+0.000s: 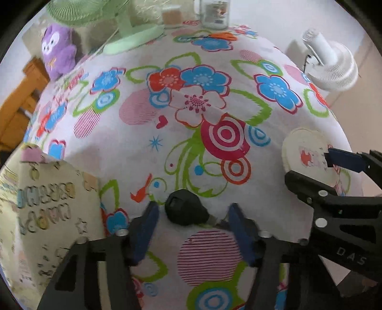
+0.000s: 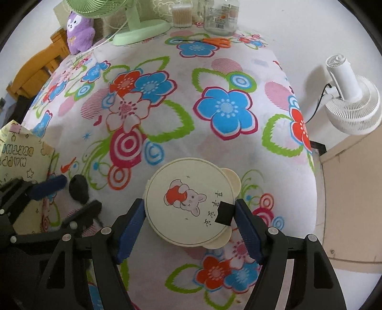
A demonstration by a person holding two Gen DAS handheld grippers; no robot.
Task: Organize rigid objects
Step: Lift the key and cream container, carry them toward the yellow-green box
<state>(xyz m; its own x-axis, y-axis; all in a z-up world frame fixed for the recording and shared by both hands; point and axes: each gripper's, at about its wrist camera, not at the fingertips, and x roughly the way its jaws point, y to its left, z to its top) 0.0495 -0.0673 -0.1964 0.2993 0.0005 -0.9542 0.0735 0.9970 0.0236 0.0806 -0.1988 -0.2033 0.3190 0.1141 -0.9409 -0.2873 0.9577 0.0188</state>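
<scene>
A black key (image 1: 183, 209) lies on the flowered tablecloth (image 1: 214, 71). My left gripper (image 1: 193, 205) points down over it and is open; the key sits between the blue pads, with cloth showing between the left pad and the key. The right wrist view shows the same key (image 2: 77, 187) inside the left gripper (image 2: 80, 191). A round cream box (image 2: 188, 202) with a cartoon animal and a black tape patch (image 2: 224, 212) rests near the table's front. My right gripper (image 2: 189, 202) is shut on it, a pad on each side of the rim. From the left wrist view, the right gripper (image 1: 310, 164) straddles that box (image 1: 303, 147).
A "Happy Birthday" gift bag (image 2: 19, 152) stands at the left edge. At the back are a green fan (image 2: 138, 26), a purple plush (image 2: 78, 31), a swab tub (image 2: 182, 14), a glass jar (image 2: 220, 16) and orange scissors (image 2: 214, 41). A white fan (image 2: 351, 100) stands beyond the right edge.
</scene>
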